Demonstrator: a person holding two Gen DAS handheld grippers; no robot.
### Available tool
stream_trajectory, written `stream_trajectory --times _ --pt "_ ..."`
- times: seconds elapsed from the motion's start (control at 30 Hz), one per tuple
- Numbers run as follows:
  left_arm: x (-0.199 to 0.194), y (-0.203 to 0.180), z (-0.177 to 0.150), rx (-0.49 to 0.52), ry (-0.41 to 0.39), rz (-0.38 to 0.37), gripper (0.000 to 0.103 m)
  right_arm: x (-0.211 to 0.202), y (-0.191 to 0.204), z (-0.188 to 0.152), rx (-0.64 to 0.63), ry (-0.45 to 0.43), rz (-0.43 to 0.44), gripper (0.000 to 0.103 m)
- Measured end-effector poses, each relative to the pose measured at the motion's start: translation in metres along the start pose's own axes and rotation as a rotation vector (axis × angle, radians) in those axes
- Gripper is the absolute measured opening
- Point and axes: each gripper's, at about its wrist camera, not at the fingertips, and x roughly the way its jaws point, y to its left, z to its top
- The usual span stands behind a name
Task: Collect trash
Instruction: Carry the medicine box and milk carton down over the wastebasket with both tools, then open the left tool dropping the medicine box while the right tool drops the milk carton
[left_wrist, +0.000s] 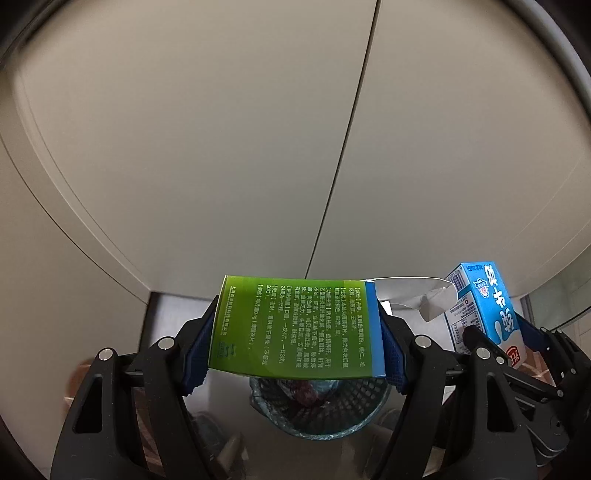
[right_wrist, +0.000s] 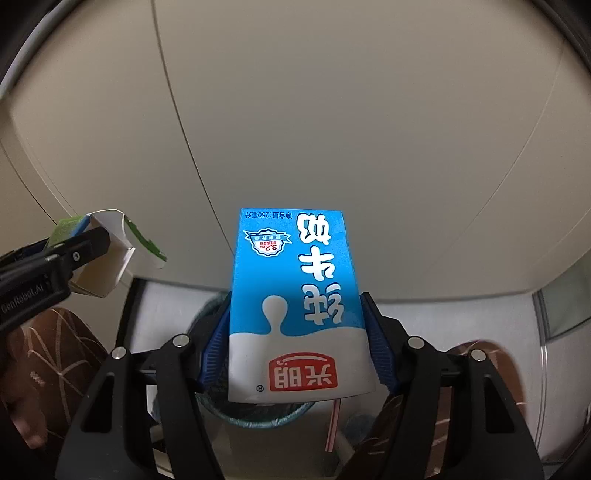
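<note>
My left gripper (left_wrist: 297, 332) is shut on a green medicine box (left_wrist: 291, 325) with an open white flap, held above a black mesh trash bin (left_wrist: 332, 410) lined with a blue bag. My right gripper (right_wrist: 295, 332) is shut on a blue and white milk carton (right_wrist: 295, 295), upside down, with a red-striped straw (right_wrist: 332, 428) hanging below it, also above the bin (right_wrist: 258, 415). The carton shows at the right of the left wrist view (left_wrist: 484, 314). The green box and left gripper show at the left of the right wrist view (right_wrist: 99, 254).
Cream cabinet doors (left_wrist: 258, 129) fill the background close ahead. The bin stands on a pale floor (right_wrist: 443, 321) at the cabinet's foot. A brown patterned surface (right_wrist: 55, 362) lies at the lower left and a glass panel (right_wrist: 561, 306) at the right.
</note>
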Motion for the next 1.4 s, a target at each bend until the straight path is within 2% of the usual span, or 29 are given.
stream_trajectory --times 0.17,0.33,0.53,0.67,0.83,0.97,1.13,1.23,1.4 --pt "0.061 -0.003 -0.013 -0.01 0.094 -0.009 0.072 0.048 -0.006 -0.006 0.022 0.119 -0.001 0.062" --pt "0.11 -0.01 -0.025 0.047 0.174 0.015 0.072 0.089 -0.009 -0.011 0.038 0.219 0.003 0.062" --pt "0.155 -0.014 -0.042 0.064 0.296 -0.014 0.072 0.125 -0.01 -0.016 0.025 0.295 -0.013 0.062" --pt "0.157 -0.017 -0.048 0.08 0.306 -0.027 0.073 0.135 -0.014 -0.015 0.046 0.331 -0.006 0.062" --pt "0.159 -0.022 -0.054 0.079 0.323 -0.019 0.077 0.136 -0.016 -0.015 0.047 0.328 0.005 0.062" --pt "0.153 -0.021 -0.052 0.075 0.306 -0.02 0.083 0.14 -0.022 -0.006 0.053 0.328 0.008 0.062" --pt "0.147 -0.016 -0.049 0.065 0.292 0.005 0.091 0.141 -0.019 -0.009 0.038 0.336 0.018 0.062" --pt "0.141 -0.006 -0.045 0.044 0.267 0.018 0.097 0.147 -0.013 -0.011 0.022 0.372 0.062 0.062" --pt "0.137 0.007 -0.04 0.001 0.266 0.042 0.097 0.167 -0.002 -0.013 -0.012 0.43 0.105 0.062"
